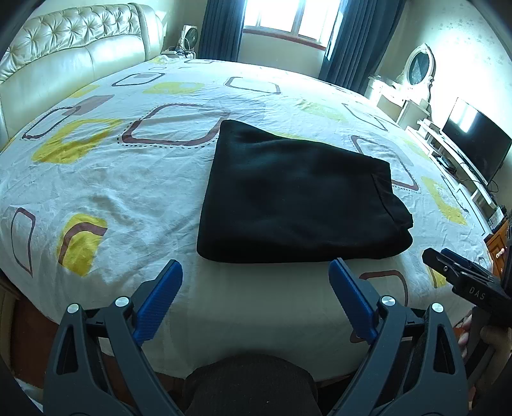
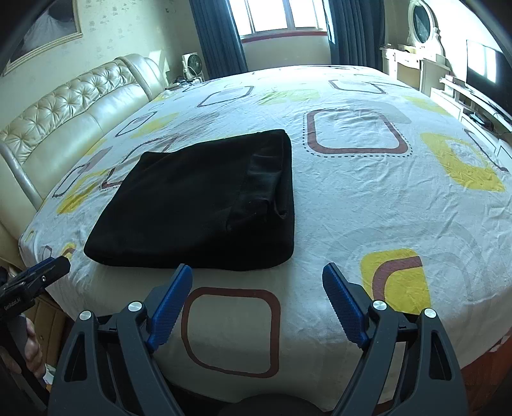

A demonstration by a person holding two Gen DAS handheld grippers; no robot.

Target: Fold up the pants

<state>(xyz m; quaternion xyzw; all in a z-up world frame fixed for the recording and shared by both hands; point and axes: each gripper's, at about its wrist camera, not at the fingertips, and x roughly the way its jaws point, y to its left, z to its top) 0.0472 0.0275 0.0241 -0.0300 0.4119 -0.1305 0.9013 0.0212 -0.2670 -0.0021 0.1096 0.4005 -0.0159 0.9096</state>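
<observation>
Black pants (image 1: 294, 198) lie folded into a compact rectangle on the patterned bed sheet (image 1: 105, 179), with the waistband end at the right. They also show in the right wrist view (image 2: 198, 204). My left gripper (image 1: 256, 272) is open and empty, held just short of the pants' near edge. My right gripper (image 2: 257, 275) is open and empty, near the pants' near right corner. The right gripper also shows at the right edge of the left wrist view (image 1: 430, 256). The left gripper's tip shows at the left edge of the right wrist view (image 2: 62, 264).
A cream tufted headboard (image 1: 73, 44) runs along the bed's left side. A window with dark curtains (image 1: 288, 19) is at the back. A white dresser with an oval mirror (image 1: 419, 67) and a TV (image 1: 476, 144) stand at the right.
</observation>
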